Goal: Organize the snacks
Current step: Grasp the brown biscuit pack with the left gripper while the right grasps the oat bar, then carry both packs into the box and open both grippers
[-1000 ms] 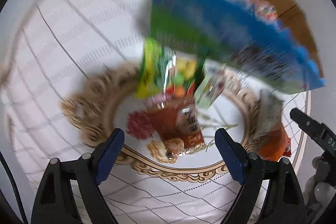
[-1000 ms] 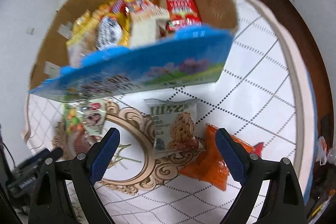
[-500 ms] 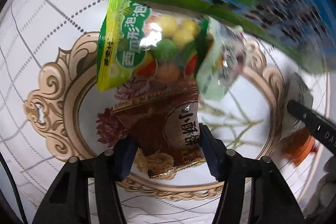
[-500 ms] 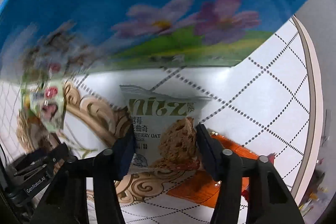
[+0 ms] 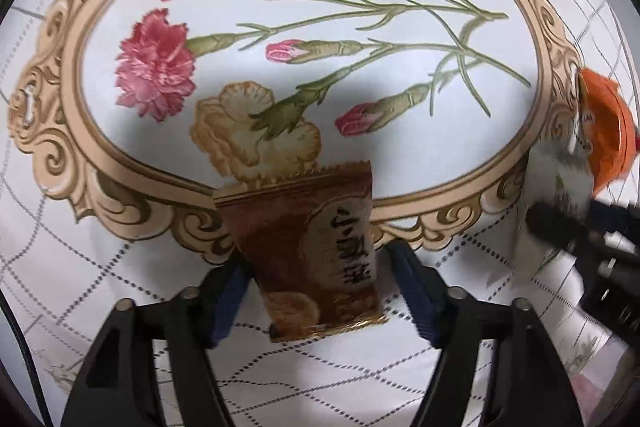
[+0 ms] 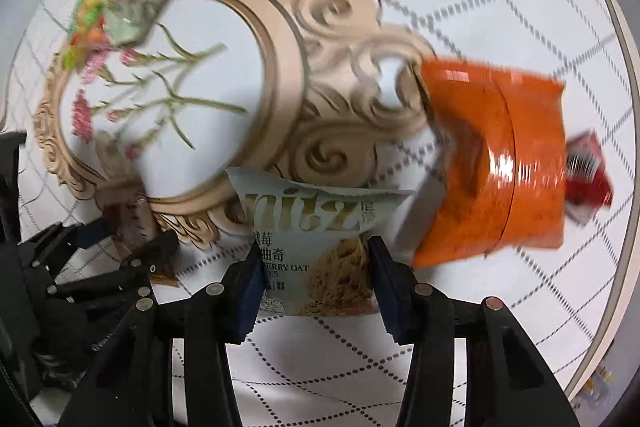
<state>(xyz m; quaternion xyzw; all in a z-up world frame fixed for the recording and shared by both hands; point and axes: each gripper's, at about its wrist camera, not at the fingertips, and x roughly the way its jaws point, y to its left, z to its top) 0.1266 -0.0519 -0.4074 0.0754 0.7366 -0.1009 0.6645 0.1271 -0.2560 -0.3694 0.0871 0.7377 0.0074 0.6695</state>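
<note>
Packets look light, crinkly and slippery, so edge grips suit. Left gripper [image 5: 320, 291], jaws just reopening, straddles the brown packet [image 5: 310, 251] loosely. Right gripper [image 6: 314, 279] pinches the cookie packet [image 6: 316, 251].

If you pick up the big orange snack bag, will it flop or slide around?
The orange bag looks puffy and creased, so it is probably light and would likely sag or crinkle if pinched at one corner. Its film shines under the light, so it may be slippery and skid across the tablecloth if pushed.
</note>
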